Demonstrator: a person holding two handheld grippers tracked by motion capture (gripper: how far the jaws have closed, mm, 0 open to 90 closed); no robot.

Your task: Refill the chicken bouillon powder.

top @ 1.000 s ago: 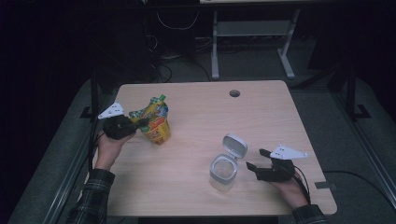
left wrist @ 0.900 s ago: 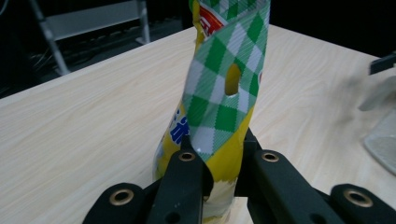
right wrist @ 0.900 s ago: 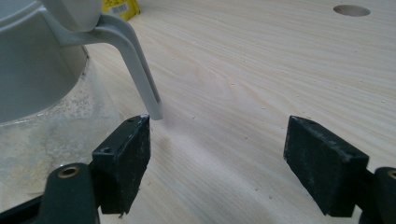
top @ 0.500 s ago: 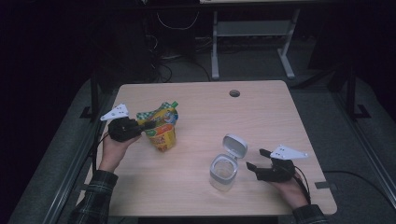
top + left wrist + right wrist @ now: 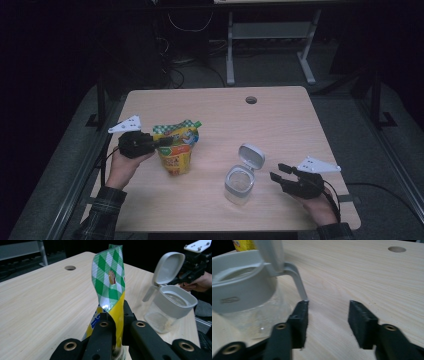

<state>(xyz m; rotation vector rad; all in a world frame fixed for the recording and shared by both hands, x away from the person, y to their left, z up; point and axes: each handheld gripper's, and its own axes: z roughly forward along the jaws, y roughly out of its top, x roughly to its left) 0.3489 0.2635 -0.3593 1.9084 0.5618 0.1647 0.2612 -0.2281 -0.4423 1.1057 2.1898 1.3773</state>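
Note:
A yellow pouch with a green checked top [image 5: 176,147] stands upright at the table's left. My left gripper [image 5: 162,143] is shut on its edge from the left. In the left gripper view the jaws [image 5: 119,322] pinch the pouch [image 5: 108,282] low down. A clear container [image 5: 239,184] with a grey rim and a raised flip lid [image 5: 251,156] stands front right. My right gripper [image 5: 278,171] is just right of it, open. Its jaws have just been closing, with nothing between them [image 5: 328,312]. The lid's grey tab [image 5: 297,282] ends by one jaw.
The wooden table [image 5: 280,120] has a round cable hole [image 5: 251,100] near its far edge. Dark floor, a metal desk frame [image 5: 270,35] and cables lie beyond it. The person's hands and plaid sleeve [image 5: 102,215] come in at the front edge.
My left gripper has carried the pouch to the right and a little nearer, and the pouch now stands straighter. The right hand has stayed beside the container.

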